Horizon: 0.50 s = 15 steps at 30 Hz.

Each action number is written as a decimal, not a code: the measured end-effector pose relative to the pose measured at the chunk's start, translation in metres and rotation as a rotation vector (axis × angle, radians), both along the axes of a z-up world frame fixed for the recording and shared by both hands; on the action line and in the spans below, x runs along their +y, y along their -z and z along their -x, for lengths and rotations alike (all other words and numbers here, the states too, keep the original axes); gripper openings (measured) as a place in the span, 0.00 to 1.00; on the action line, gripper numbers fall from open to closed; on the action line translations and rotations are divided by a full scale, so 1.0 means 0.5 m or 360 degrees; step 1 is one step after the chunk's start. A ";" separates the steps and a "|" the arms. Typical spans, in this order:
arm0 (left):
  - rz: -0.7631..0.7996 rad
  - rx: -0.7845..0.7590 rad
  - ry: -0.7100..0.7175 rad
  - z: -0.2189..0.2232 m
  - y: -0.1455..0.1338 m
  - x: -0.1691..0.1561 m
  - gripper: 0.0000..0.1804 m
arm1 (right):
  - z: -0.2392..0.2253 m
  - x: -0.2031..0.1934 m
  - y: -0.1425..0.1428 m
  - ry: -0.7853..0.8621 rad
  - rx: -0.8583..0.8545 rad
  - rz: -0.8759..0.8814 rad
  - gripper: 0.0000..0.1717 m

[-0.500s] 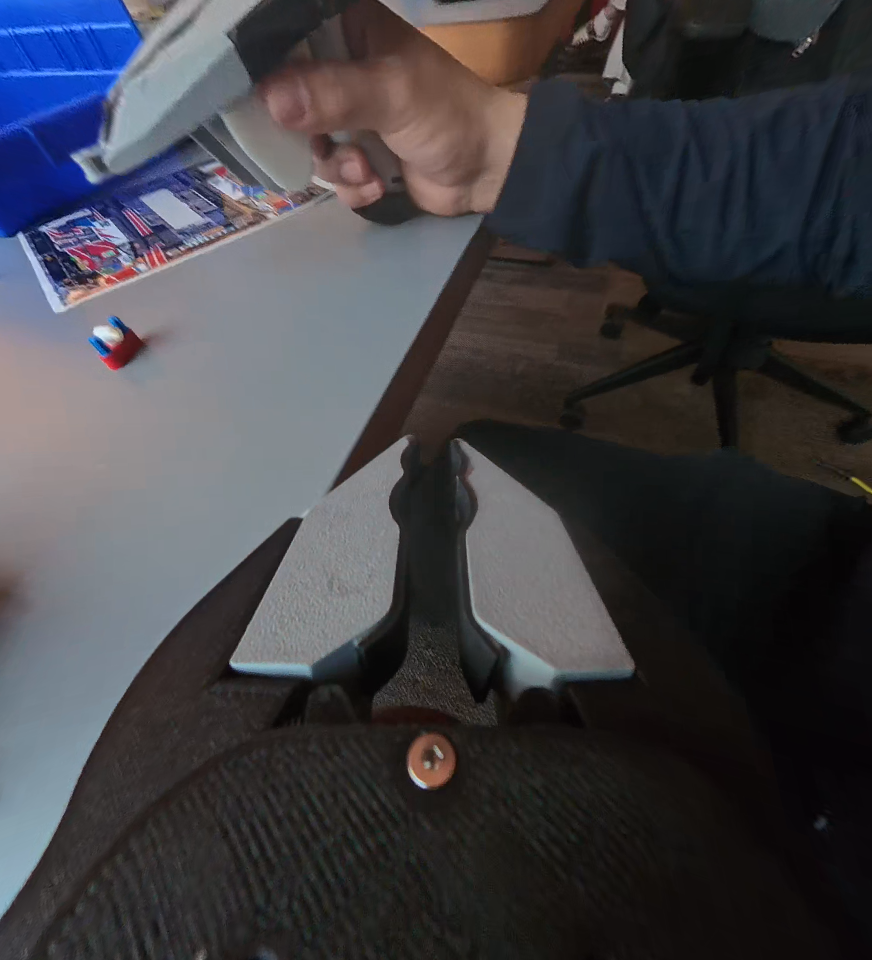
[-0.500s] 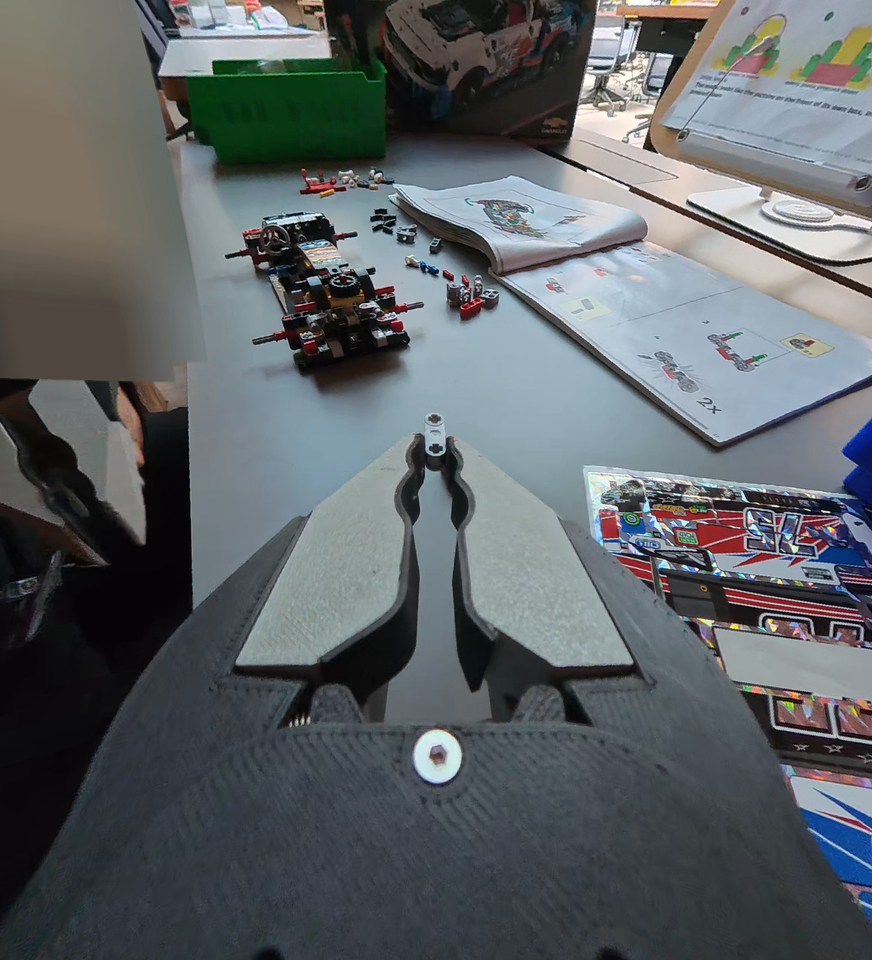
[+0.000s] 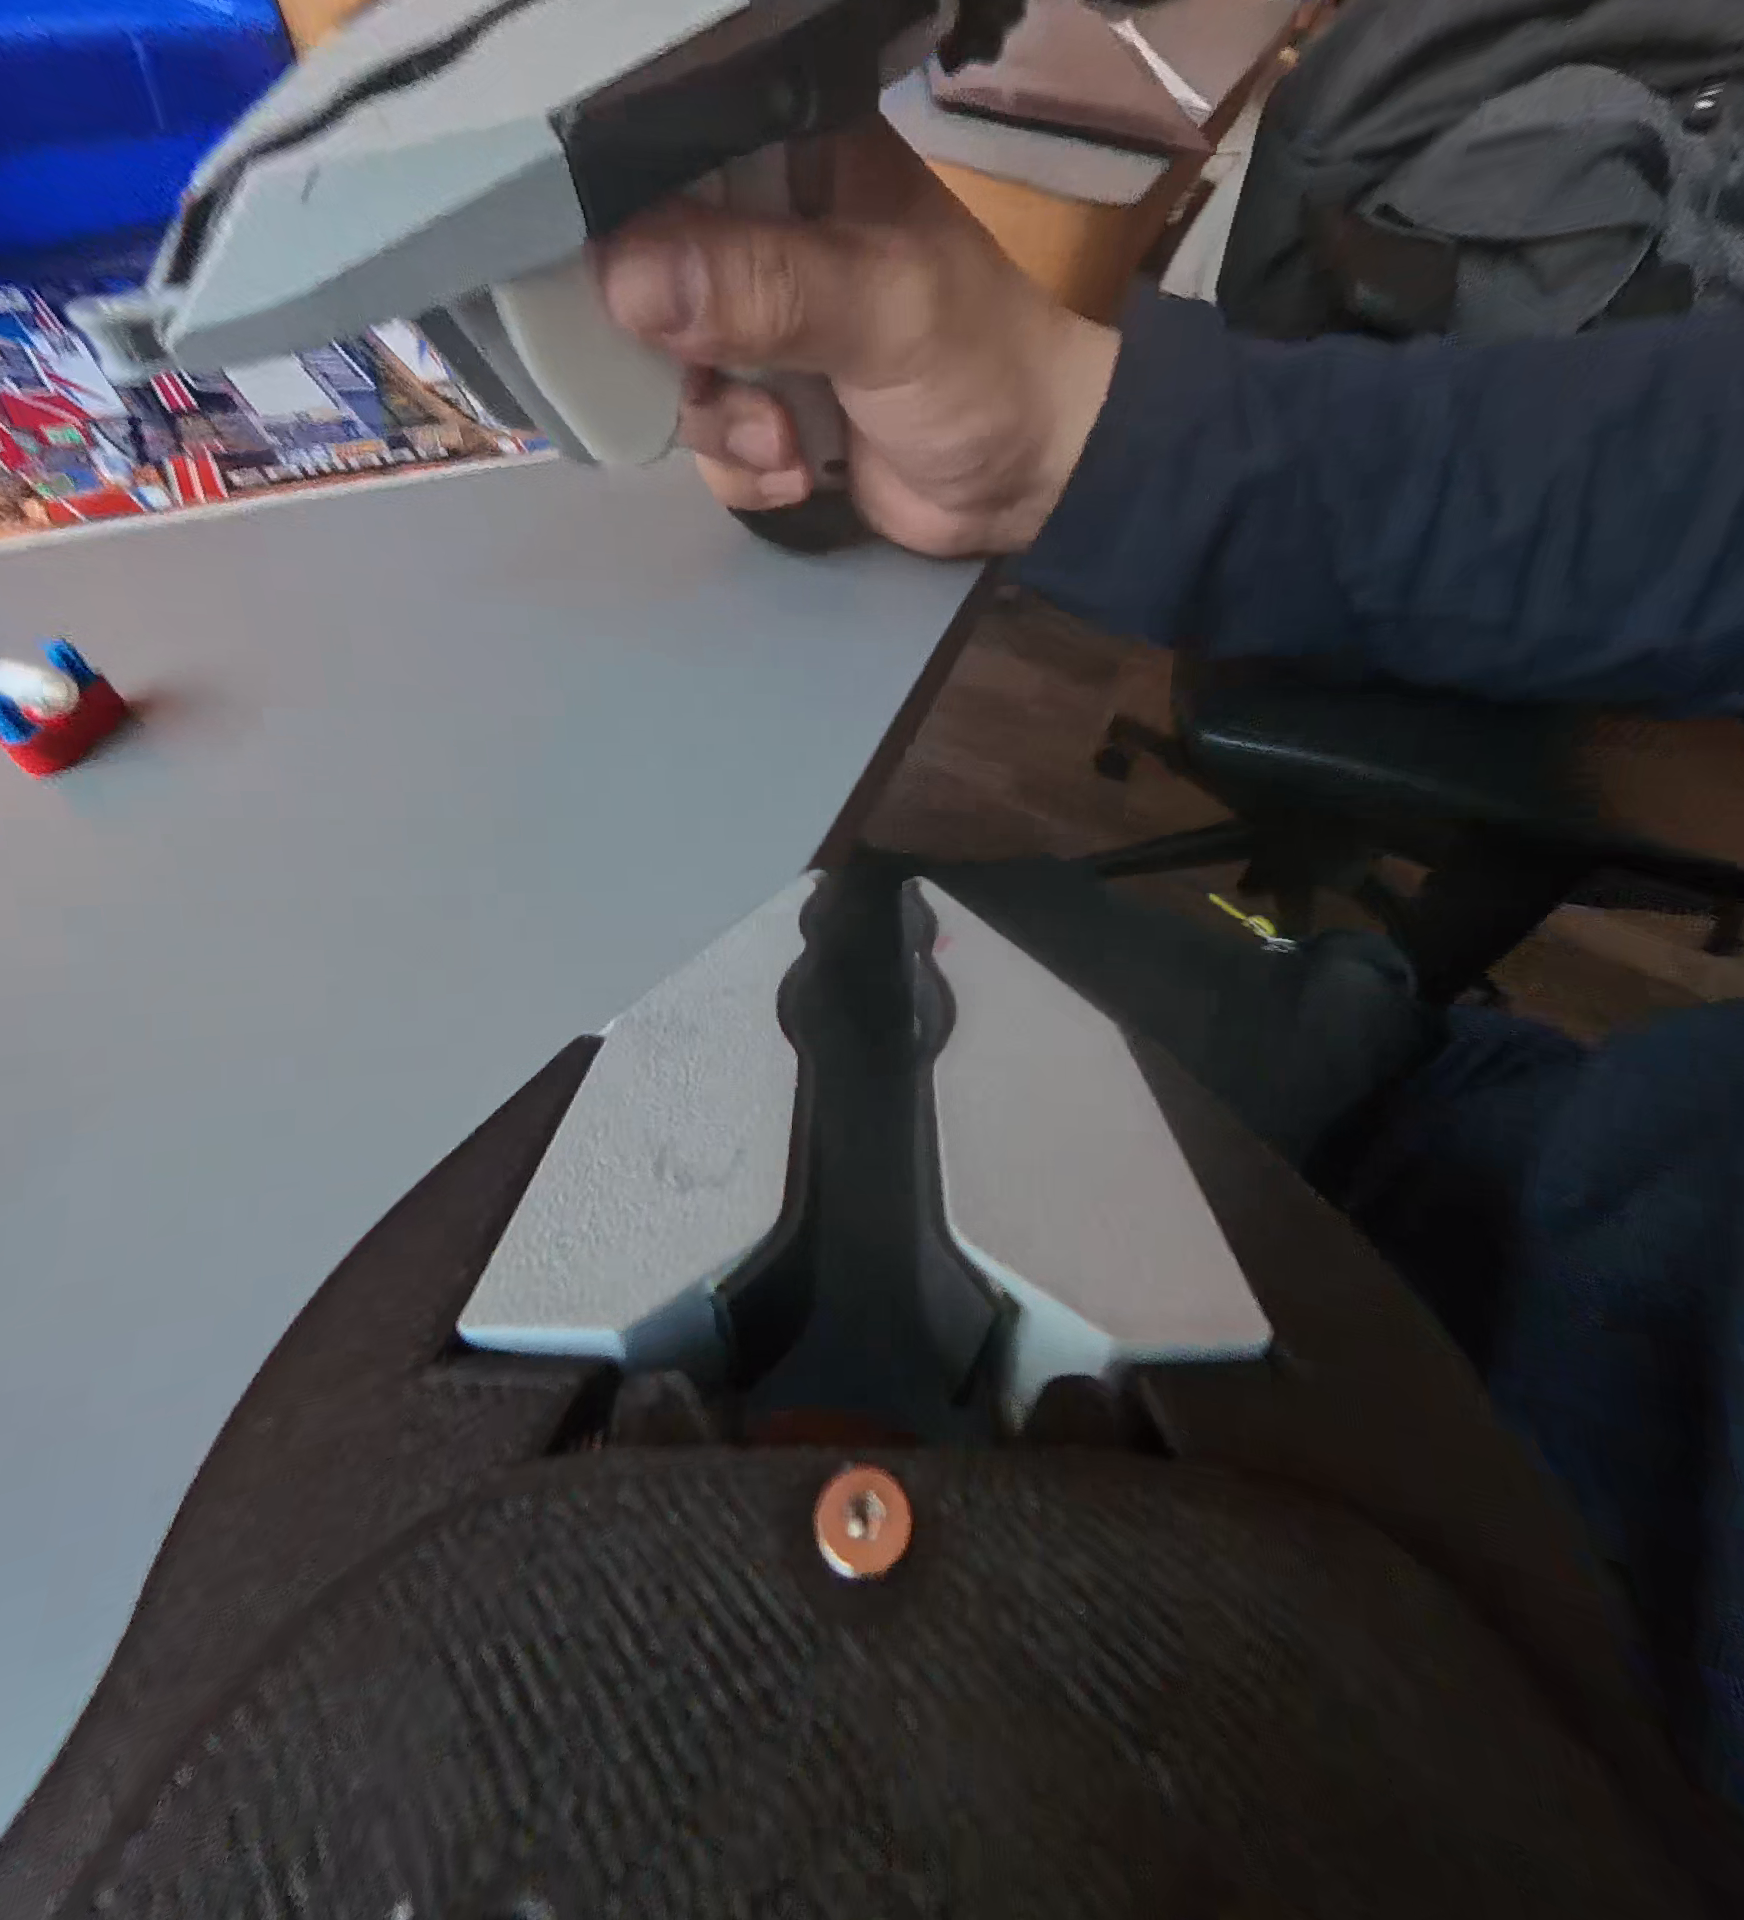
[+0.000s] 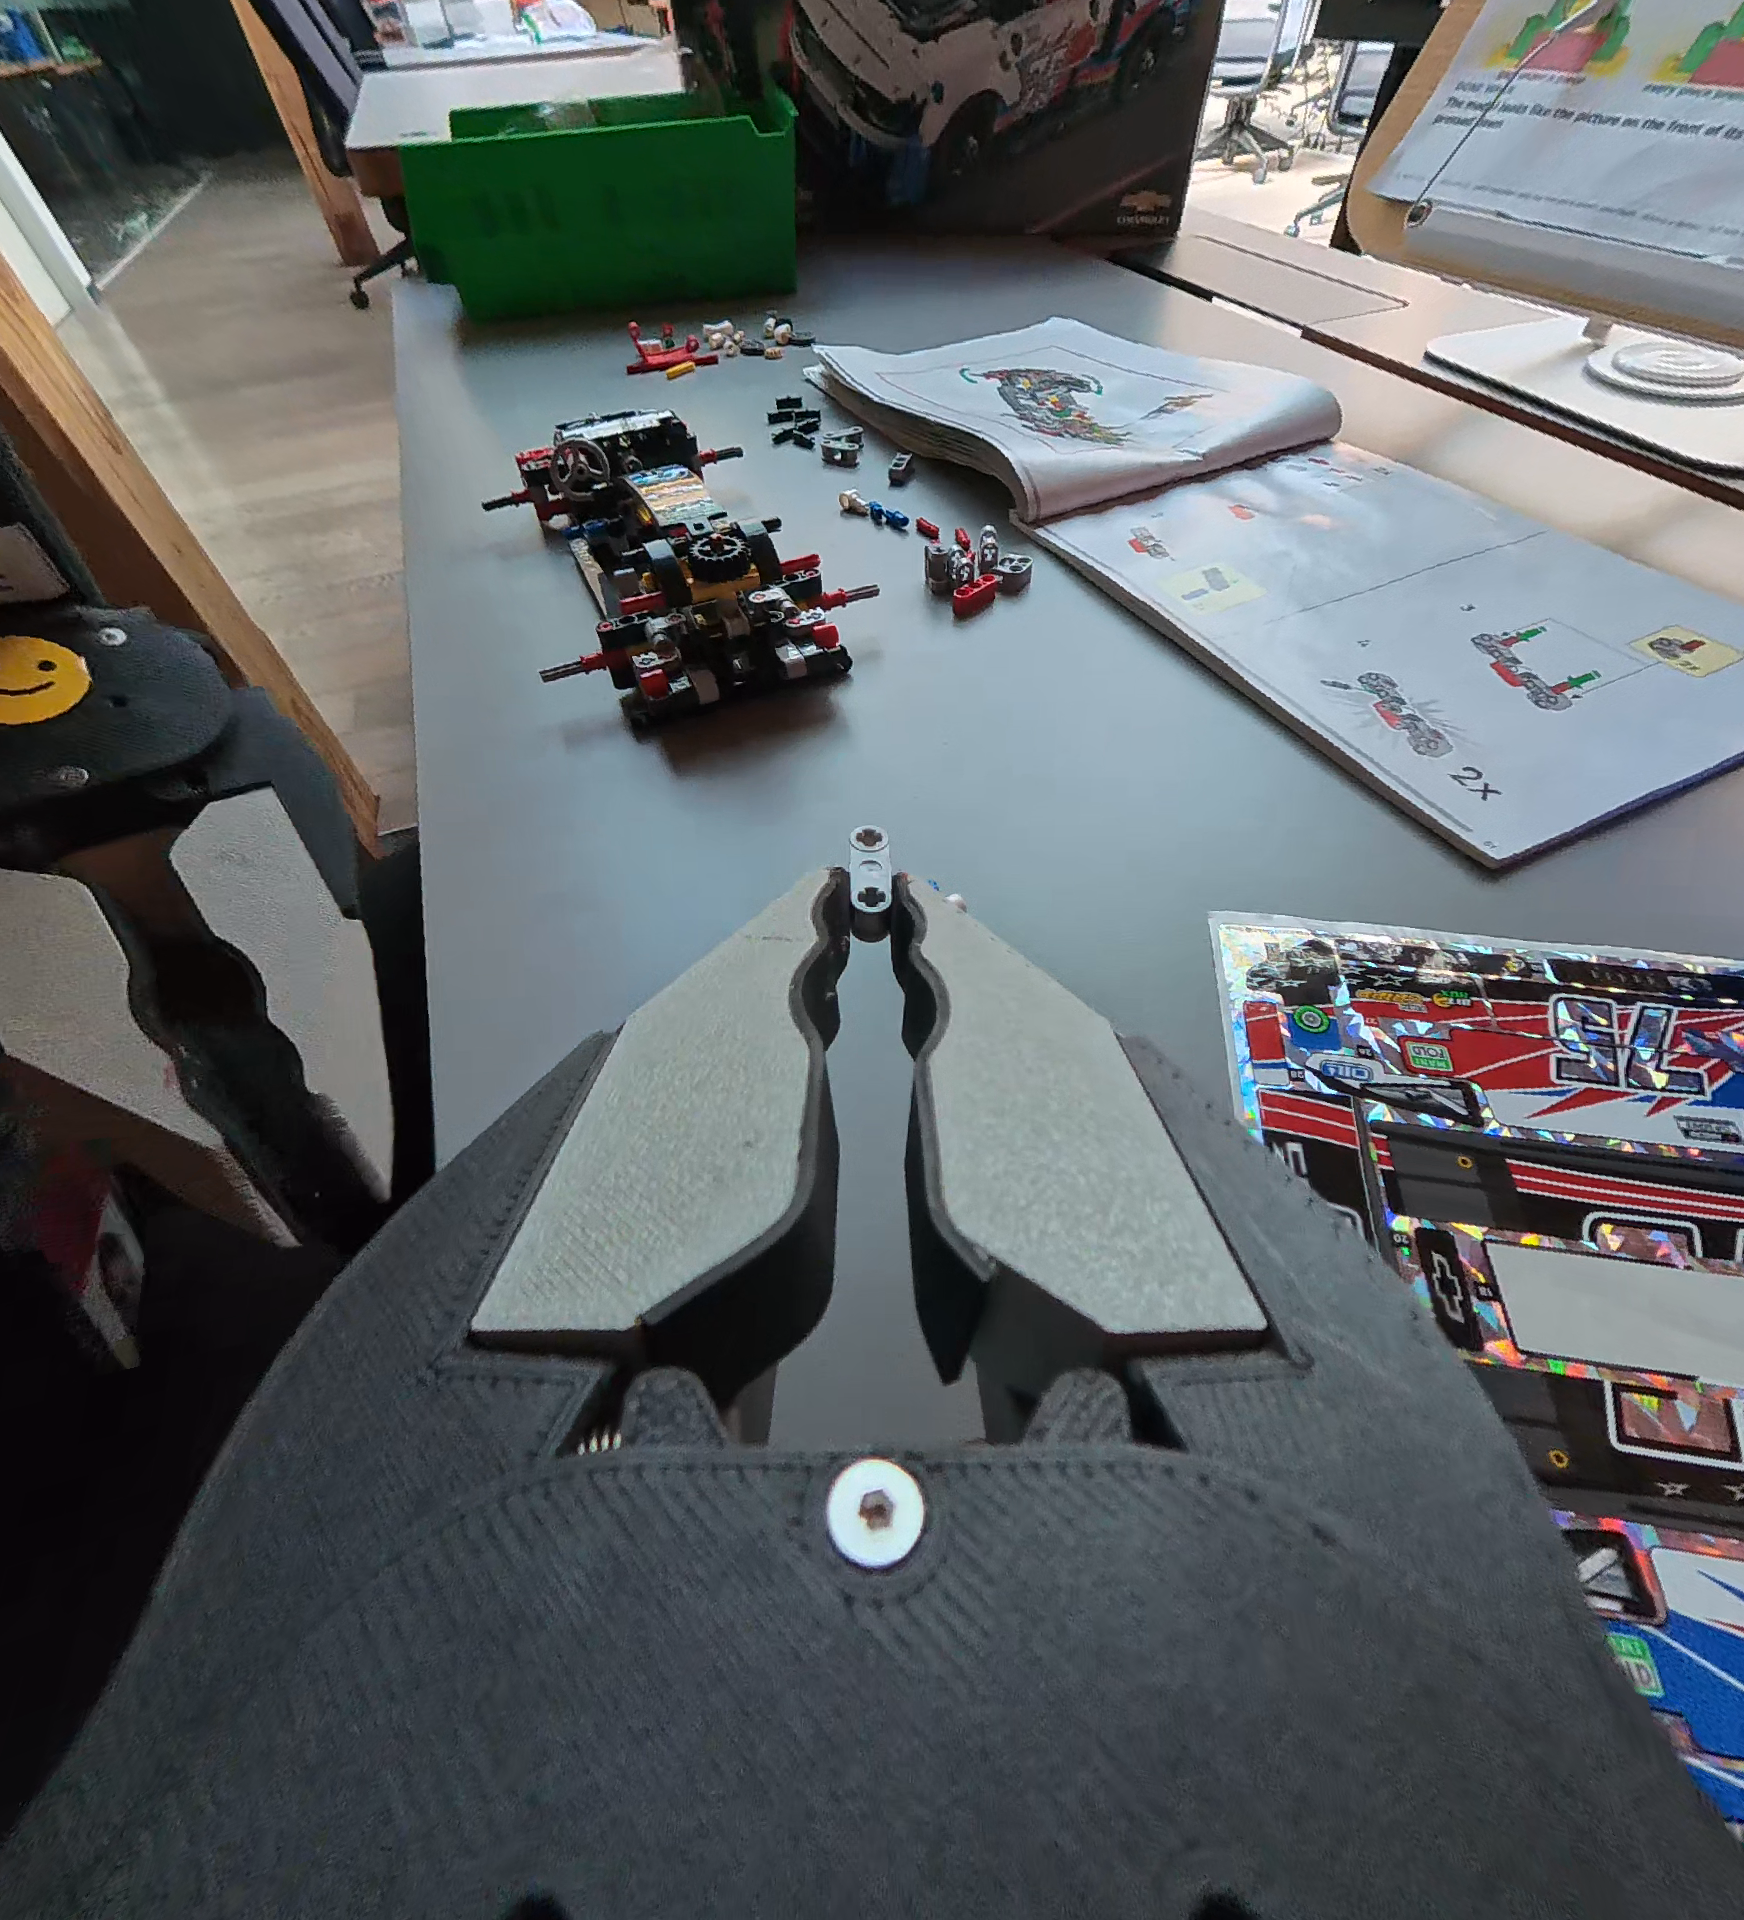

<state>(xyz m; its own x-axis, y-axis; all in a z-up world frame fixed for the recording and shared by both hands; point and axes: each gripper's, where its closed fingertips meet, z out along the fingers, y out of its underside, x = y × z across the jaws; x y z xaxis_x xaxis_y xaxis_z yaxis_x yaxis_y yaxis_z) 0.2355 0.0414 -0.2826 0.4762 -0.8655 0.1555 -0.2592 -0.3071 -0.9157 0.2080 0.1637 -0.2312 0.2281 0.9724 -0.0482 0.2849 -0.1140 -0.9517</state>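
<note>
Over grey table (image 4: 1055, 810), right hand-held gripper (image 4: 869, 906) pinches small grey connector (image 4: 869, 868).

Light: daylight, bright, from the far windows in the right wrist view.
Glare: sheen on the dark surface (image 4: 1055, 748) and foil sticker sheet (image 4: 1533, 1122).
Blur: left wrist view motion-smeared; right wrist view sharp.
Distortion: wide-angle bending at edges.

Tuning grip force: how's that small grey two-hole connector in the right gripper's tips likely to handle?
The grey connector looks like hard moulded plastic, so probably stiff and very light. Only its lower end sits between the right gripper pads, the rest juts past them, so it may pivot if bumped. Its rounded ends suggest it could slip or roll if dropped.
</note>
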 end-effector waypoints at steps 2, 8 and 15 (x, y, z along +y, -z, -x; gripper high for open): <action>-0.0090 0.0059 -0.0033 -0.013 0.002 0.009 0.05 | -0.004 -0.001 -0.008 0.0004 0.0046 -0.0008 0.03; -0.0227 0.0207 0.0015 -0.041 0.028 -0.040 0.08 | -0.018 -0.004 -0.033 -0.0021 0.0201 0.0020 0.03; -0.0321 0.0317 0.0124 -0.051 0.032 -0.064 0.11 | -0.027 0.001 -0.045 -0.0017 0.0288 0.0067 0.02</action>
